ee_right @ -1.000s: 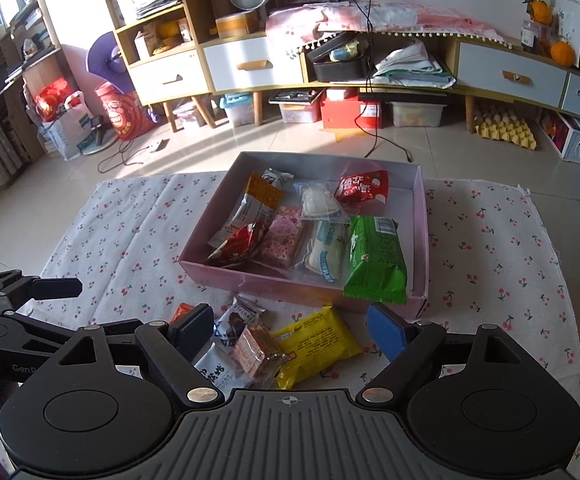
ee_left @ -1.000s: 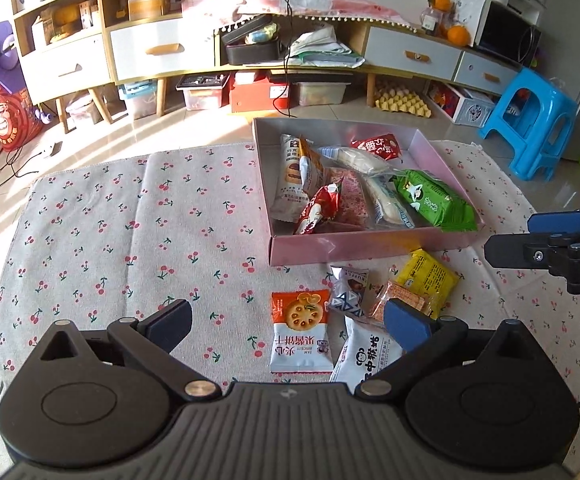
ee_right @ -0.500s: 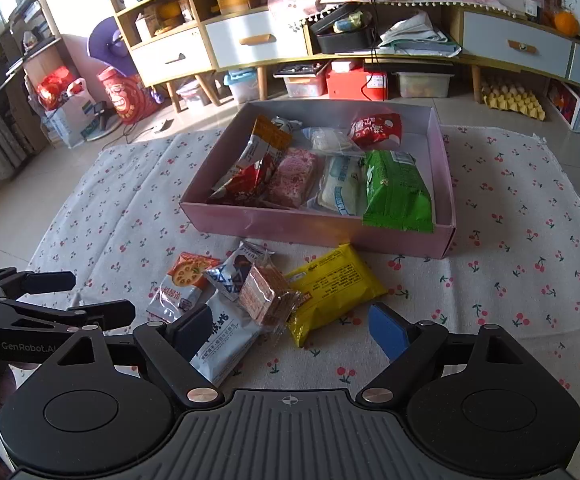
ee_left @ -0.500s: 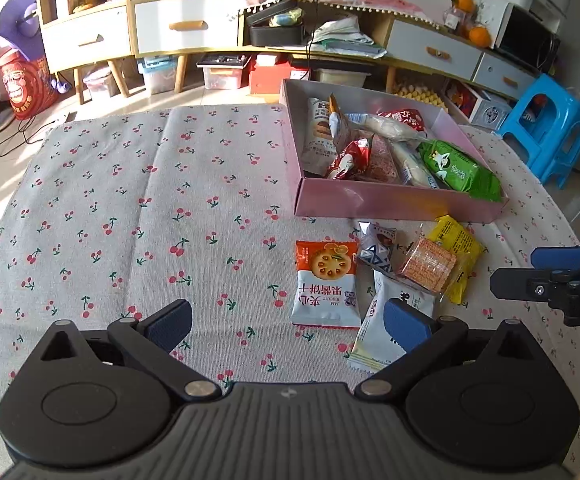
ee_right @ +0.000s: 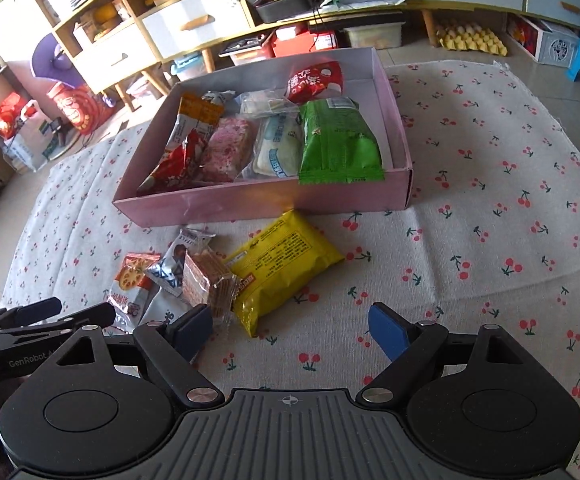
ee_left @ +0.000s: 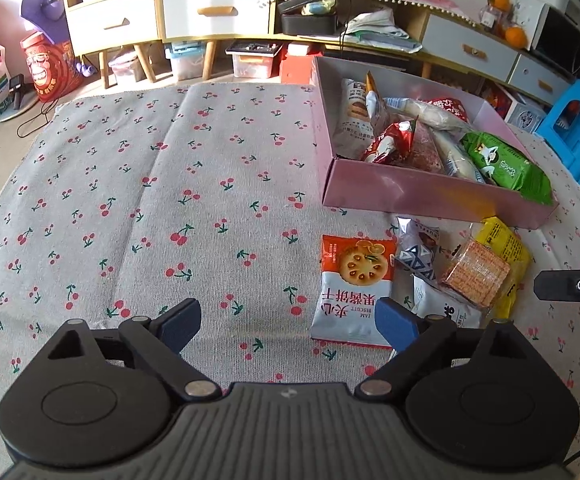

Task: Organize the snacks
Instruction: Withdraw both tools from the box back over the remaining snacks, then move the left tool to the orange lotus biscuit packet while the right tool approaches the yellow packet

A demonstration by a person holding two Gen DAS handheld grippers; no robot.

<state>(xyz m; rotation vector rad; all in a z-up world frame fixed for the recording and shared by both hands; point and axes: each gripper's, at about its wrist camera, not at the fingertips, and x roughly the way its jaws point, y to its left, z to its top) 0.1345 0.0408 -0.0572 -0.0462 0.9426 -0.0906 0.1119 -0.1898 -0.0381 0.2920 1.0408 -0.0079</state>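
Observation:
A pink box (ee_left: 430, 196) (ee_right: 266, 204) holds several snack packs, among them a green pack (ee_right: 338, 144). In front of it loose snacks lie on the cherry cloth: an orange-and-white biscuit pack (ee_left: 354, 288) (ee_right: 132, 284), a yellow pack (ee_right: 286, 268) (ee_left: 504, 256), a clear cracker pack (ee_right: 206, 280) (ee_left: 474, 278), a blue-and-white pack (ee_left: 416, 250) and a white pack (ee_left: 446, 310). My left gripper (ee_left: 288, 326) is open and empty, just left of the biscuit pack. My right gripper (ee_right: 290, 330) is open and empty, just in front of the yellow pack.
The cherry-print cloth (ee_left: 130, 200) covers the table. Behind it stand low cabinets with drawers (ee_left: 210, 12), storage bins on the floor and a blue plastic stool (ee_left: 578, 128) at the right.
Both grippers have come lower and closer to the loose snacks; the packs look larger and nearer. Both stay open. No snack has moved.

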